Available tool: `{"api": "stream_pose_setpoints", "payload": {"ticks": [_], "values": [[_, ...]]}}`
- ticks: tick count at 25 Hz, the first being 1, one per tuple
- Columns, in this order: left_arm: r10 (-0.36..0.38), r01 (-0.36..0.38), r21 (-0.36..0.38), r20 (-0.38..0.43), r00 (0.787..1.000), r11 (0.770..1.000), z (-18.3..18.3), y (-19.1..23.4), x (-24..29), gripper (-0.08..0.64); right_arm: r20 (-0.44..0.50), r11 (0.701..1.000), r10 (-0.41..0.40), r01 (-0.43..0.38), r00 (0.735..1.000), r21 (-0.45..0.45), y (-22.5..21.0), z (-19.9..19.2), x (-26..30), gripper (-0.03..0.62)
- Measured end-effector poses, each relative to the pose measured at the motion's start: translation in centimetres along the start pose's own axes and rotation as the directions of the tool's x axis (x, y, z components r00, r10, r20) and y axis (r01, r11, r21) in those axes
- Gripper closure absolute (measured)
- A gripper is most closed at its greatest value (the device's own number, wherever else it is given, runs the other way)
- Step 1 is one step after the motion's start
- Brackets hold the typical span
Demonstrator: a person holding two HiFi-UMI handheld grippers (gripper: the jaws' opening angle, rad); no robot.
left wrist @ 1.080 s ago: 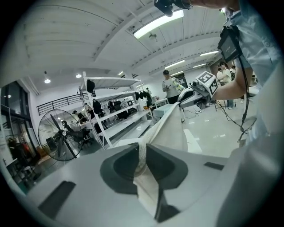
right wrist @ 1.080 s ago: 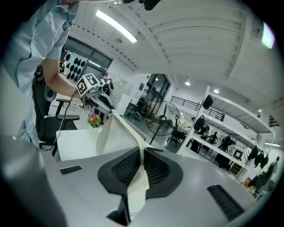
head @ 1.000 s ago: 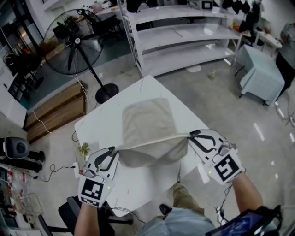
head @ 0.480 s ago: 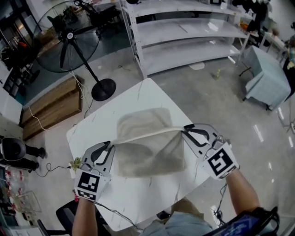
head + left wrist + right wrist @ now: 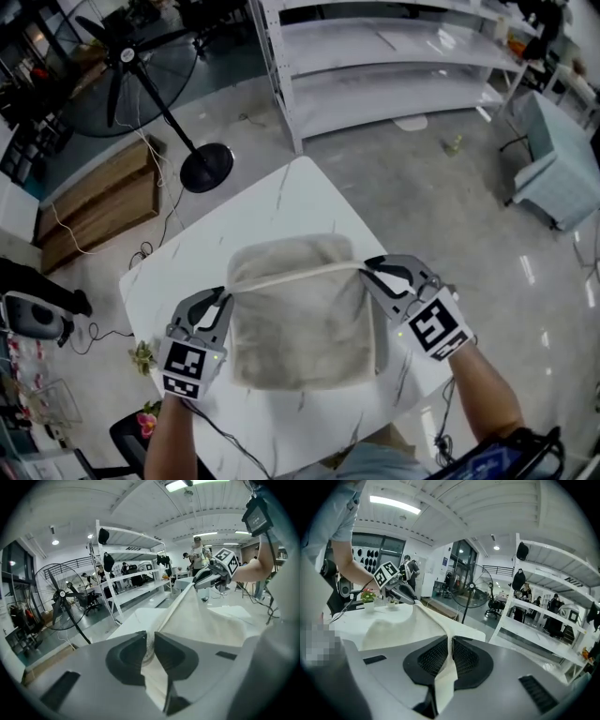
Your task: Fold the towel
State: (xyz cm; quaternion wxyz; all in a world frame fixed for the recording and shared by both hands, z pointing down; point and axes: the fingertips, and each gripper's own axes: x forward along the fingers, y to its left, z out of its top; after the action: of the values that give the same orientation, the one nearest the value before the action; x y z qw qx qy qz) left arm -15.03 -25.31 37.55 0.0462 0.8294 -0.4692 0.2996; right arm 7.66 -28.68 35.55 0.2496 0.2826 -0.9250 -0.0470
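The left gripper (image 5: 223, 295) and the right gripper (image 5: 367, 267) have pale grey, rounded shells with black fingers (image 5: 433, 657) (those of the right one show a fine mesh pattern). Each one carries a white cube (image 5: 438, 331) printed with black square markers. A thin dark cable (image 5: 441, 417) hangs under the right forearm. The person wears a light blue short-sleeved shirt (image 5: 347, 513).

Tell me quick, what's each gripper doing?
Left gripper: shut on the towel.
Right gripper: shut on the towel too.
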Motion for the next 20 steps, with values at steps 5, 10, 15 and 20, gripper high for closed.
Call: {"api": "stream_pose_setpoints", "payload": {"ticks": [5, 10, 15, 20], "values": [[0.012, -0.012, -0.021, -0.033, 0.999, 1.000, -0.9, 2.2, 3.7, 0.506, -0.029, 0.999, 0.031, -0.030, 0.999, 0.035, -2.2, -2.0, 3.7, 0.550], [0.003, -0.008, -0.066, -0.079, 0.997, 0.998, -2.4, 3.9, 7.2, 0.503, -0.076, 0.996, 0.067, -0.062, 0.995, 0.067, -3.5, -4.2, 7.0, 0.548], [0.003, -0.015, -0.103, -0.113, 0.994, 0.995, -3.9, 5.1, 9.7, 0.499, -0.105, 0.992, 0.085, -0.074, 0.991, 0.103, -3.9, -6.1, 9.3, 0.546], [0.034, -0.063, -0.153, -0.180, 0.983, 0.986, -6.3, 6.5, 11.4, 0.489, -0.139, 0.987, 0.069, -0.047, 0.988, 0.152, -4.9, -7.8, 11.1, 0.533]]}}
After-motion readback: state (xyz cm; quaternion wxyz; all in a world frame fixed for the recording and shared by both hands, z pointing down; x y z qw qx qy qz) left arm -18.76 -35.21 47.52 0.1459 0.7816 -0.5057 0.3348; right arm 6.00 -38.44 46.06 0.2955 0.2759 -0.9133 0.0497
